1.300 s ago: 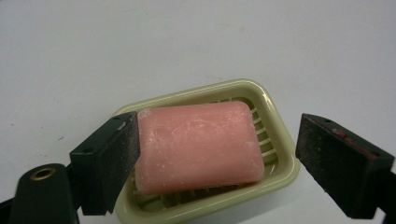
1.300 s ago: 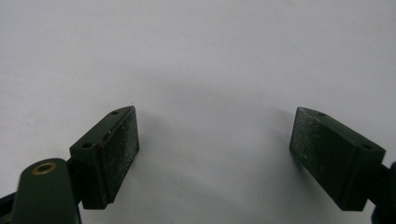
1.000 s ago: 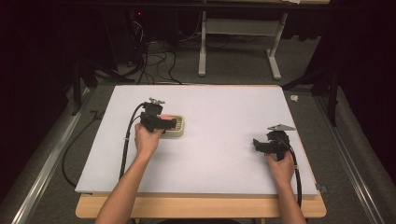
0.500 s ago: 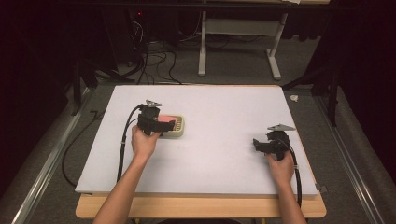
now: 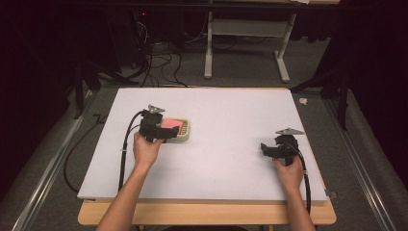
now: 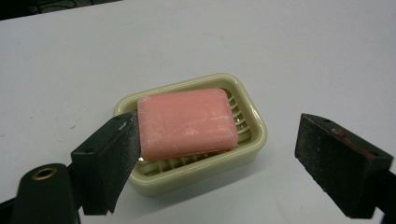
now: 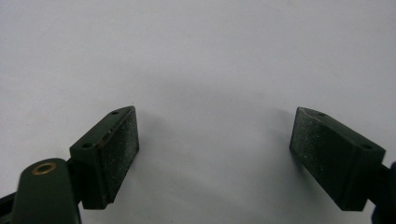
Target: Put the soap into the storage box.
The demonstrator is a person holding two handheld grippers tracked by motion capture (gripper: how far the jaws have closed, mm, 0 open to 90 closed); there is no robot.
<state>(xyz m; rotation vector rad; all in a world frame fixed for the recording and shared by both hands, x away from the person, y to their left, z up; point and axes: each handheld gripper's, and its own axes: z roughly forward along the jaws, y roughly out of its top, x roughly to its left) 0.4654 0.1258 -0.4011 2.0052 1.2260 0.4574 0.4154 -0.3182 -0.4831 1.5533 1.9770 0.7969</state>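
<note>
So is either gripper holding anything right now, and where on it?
Nothing is held. The left gripper is open, its fingers either side of the soap in its dish. The right gripper is open over the table.

One rectangular pink bar of soap (image 6: 187, 122) lies in one pale yellow-green plastic soap dish with a ribbed floor (image 6: 245, 109), and these are the two loose things on the one white-topped desk (image 5: 231, 115). Two black two-jaw claws are held over it, the left claw (image 6: 212, 163) and the right claw (image 7: 215, 156), one in each of the person's two hands.
</note>
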